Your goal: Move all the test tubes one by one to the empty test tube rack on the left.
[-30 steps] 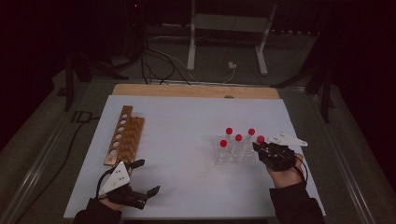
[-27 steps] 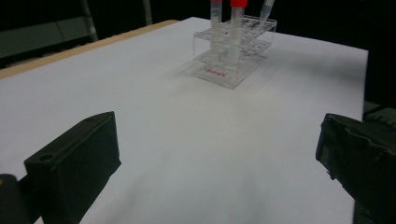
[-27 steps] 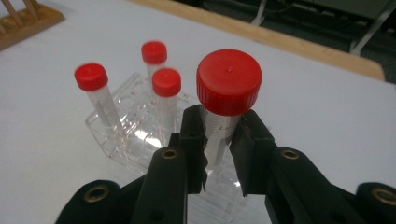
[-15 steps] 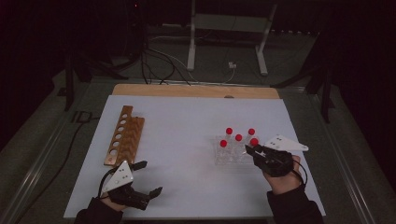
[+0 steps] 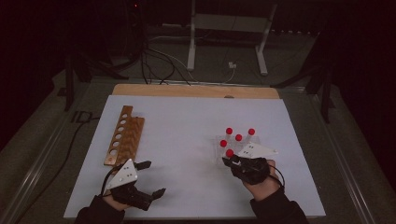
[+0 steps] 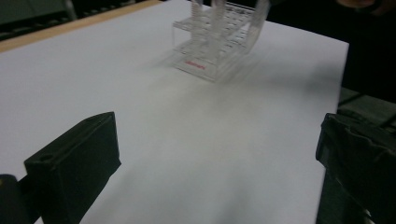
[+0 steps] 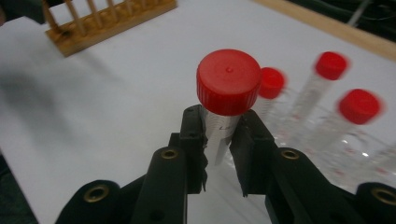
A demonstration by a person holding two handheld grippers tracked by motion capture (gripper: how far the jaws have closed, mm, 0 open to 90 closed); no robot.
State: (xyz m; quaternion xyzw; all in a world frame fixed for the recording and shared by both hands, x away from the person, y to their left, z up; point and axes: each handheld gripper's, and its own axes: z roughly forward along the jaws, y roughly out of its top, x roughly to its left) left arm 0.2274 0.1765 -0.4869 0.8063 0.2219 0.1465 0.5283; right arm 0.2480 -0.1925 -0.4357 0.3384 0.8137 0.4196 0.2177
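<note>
At the near right of the tabletop (image 5: 196,116), the right claw (image 7: 219,140) was closed on a red-capped tube (image 7: 226,100), jaws pinching it just below the cap, tube upright. Clear rack (image 5: 229,149) stood just beyond it, with four more red-capped tubes (image 5: 239,137) upright in it. Left claw (image 5: 152,179) sat at the near left, jaws wide apart, nothing between them, over bare white surface. Wooden rack (image 5: 123,140) lay at the left, just beyond the left claw.
</note>
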